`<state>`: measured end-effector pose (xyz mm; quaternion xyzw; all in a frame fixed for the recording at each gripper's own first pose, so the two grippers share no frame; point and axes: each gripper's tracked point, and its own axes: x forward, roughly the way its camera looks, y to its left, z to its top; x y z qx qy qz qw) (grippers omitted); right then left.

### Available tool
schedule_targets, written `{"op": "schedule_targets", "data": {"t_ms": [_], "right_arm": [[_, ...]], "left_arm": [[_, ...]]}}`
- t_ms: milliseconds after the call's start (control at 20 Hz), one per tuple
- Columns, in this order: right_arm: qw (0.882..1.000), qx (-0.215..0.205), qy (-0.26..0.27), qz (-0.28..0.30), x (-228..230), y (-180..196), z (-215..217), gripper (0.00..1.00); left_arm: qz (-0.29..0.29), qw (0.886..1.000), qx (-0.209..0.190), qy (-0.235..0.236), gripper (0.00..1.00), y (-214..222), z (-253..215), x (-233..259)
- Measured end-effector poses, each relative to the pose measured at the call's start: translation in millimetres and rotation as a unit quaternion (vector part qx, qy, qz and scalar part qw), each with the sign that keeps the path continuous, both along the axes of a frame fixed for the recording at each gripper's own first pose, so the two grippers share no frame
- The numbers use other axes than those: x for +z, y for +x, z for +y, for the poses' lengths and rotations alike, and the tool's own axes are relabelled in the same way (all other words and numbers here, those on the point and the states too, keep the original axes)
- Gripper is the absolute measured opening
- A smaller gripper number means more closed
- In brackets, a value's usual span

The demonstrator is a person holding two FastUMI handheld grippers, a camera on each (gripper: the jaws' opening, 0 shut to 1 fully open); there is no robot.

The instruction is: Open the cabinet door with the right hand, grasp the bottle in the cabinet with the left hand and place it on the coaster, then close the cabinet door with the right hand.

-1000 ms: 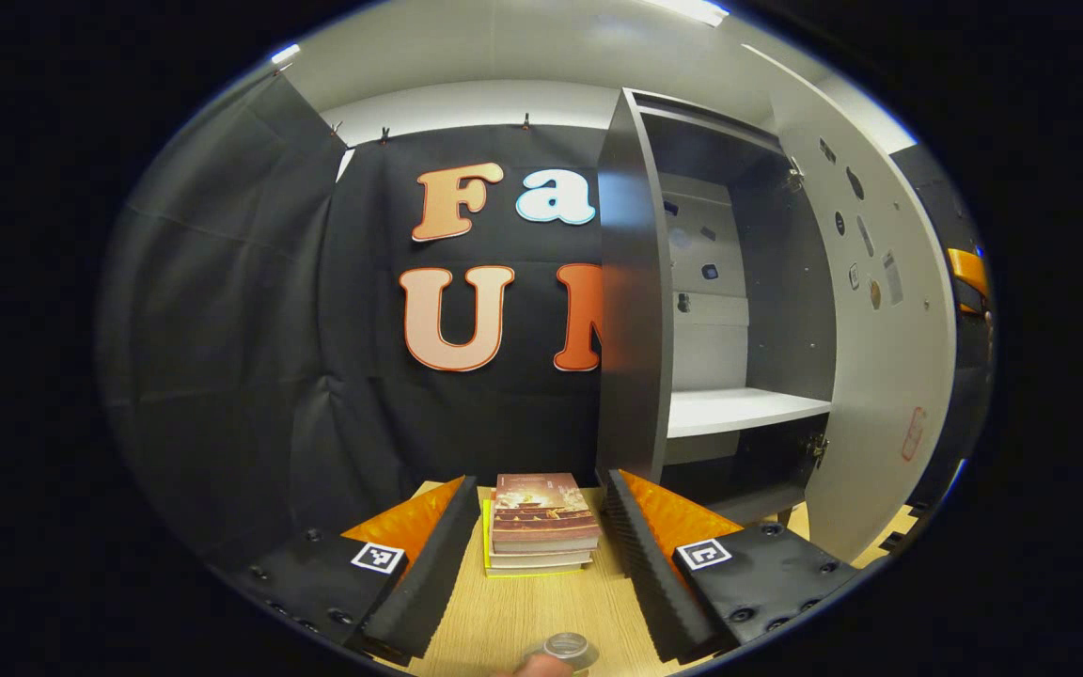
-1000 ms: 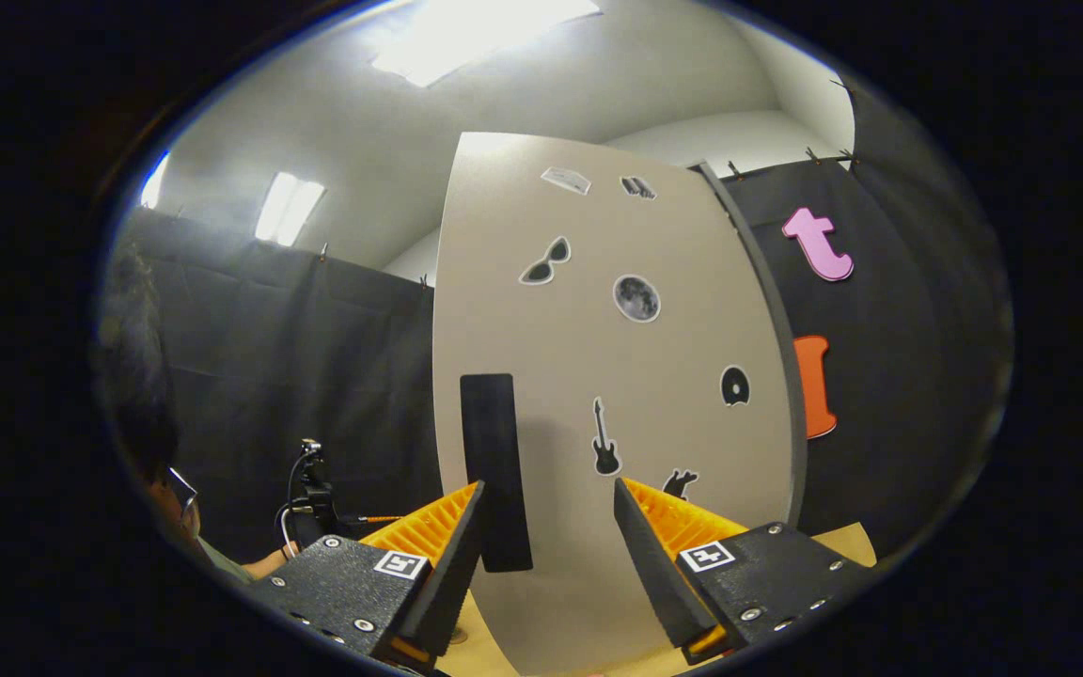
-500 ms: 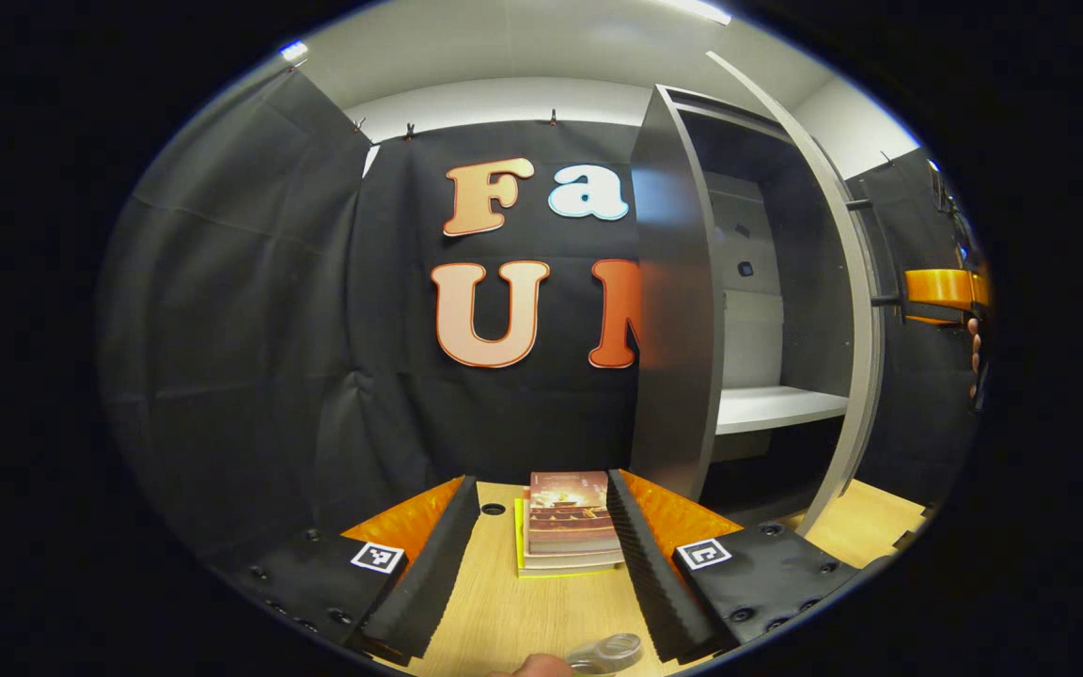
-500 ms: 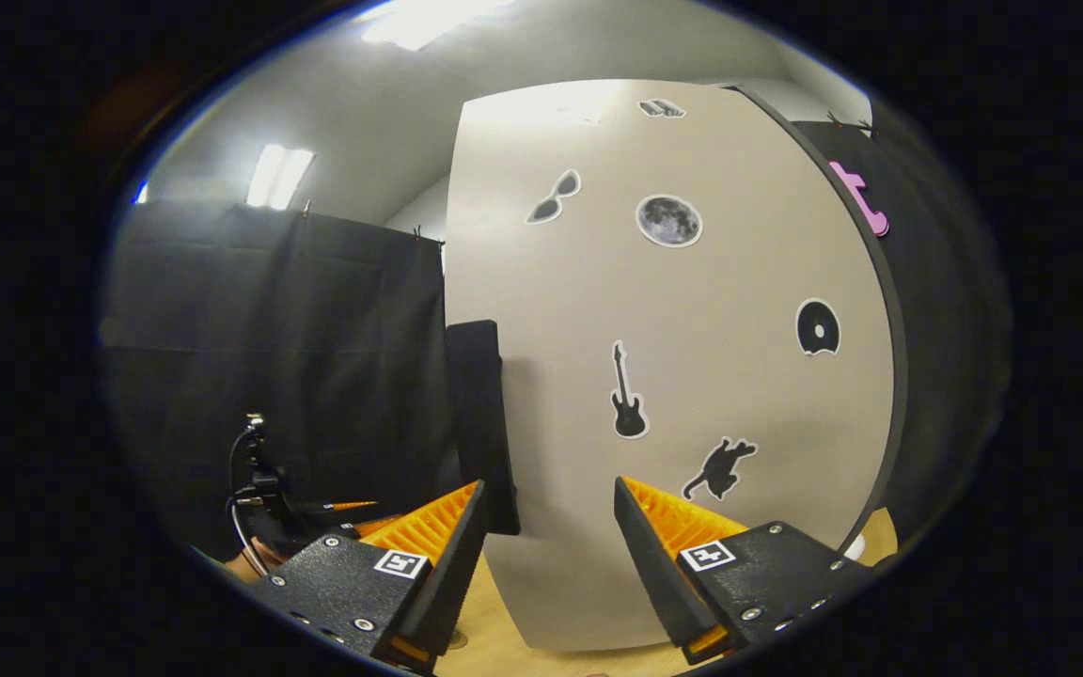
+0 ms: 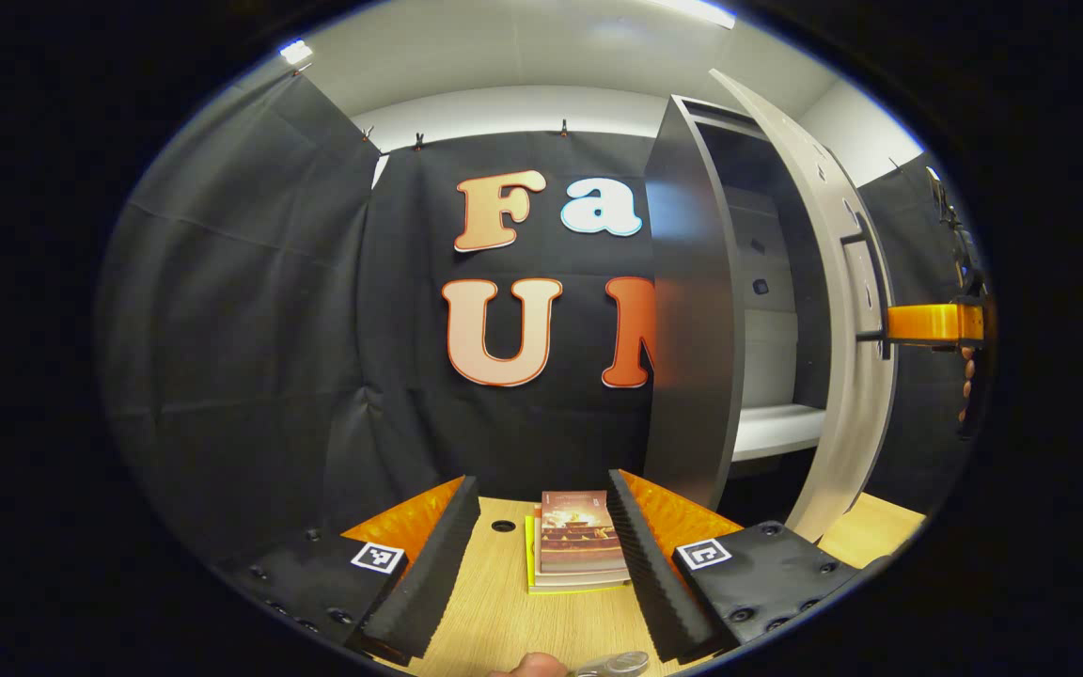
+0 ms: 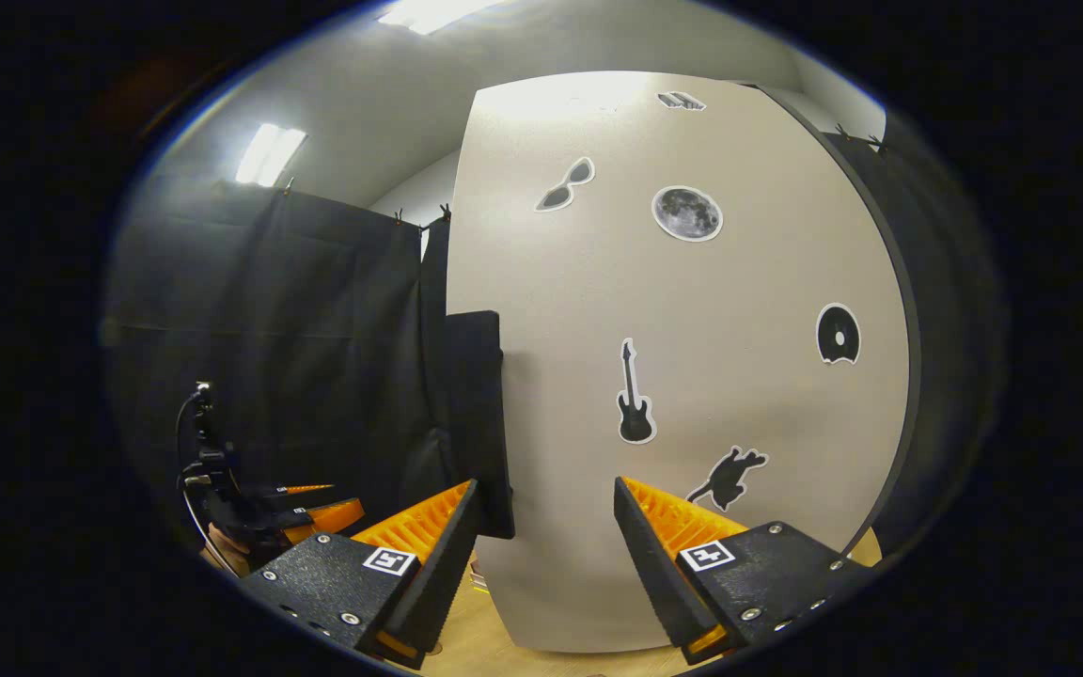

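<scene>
Left gripper view: the left gripper point(image 5: 541, 555) has its fingers spread apart, gripping nothing, low over the bench point(image 5: 504, 611). Just below the fingers, at the near edge, lies a clear rounded object point(image 5: 612, 665), probably the bottle top; I cannot tell for certain. Between the fingers, farther off, a stack of books point(image 5: 577, 543) rests on the bench. Beyond, to the right, the cabinet point(image 5: 692, 329) stands with its door point(image 5: 847, 310) partly ajar, a white shelf point(image 5: 776, 428) visible inside. Past the door, the right gripper point(image 5: 927, 322) sits at the handle point(image 5: 866, 291).

Right gripper view: the right gripper point(image 6: 541, 550) has its fingers apart, close before the door's point(image 6: 692, 376) stickered face, the dark handle point(image 6: 476, 414) just above the left finger. The left gripper point(image 6: 302, 512) shows low at left.
</scene>
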<state>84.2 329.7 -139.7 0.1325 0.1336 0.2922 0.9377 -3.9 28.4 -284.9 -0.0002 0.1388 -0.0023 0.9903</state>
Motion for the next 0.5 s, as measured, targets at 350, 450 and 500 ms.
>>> {"op": "schedule_targets", "data": {"t_ms": [350,450,500], "right_arm": [[0.999,-0.028,-0.025,-0.002,-1.9,5.1,6.2,0.87],[0.998,-0.036,-0.042,-0.012,-0.9,5.5,7.3,0.87],[0.998,-0.039,-0.052,-0.020,-0.2,6.8,8.8,0.87]], "left_arm": [[-0.009,1.000,0.012,0.004,0.91,7.0,-4.3,32.5],[-0.013,1.000,0.017,-0.003,0.90,10.5,-5.4,45.8],[-0.018,1.000,0.019,-0.007,0.90,11.8,-7.0,54.4]]}}
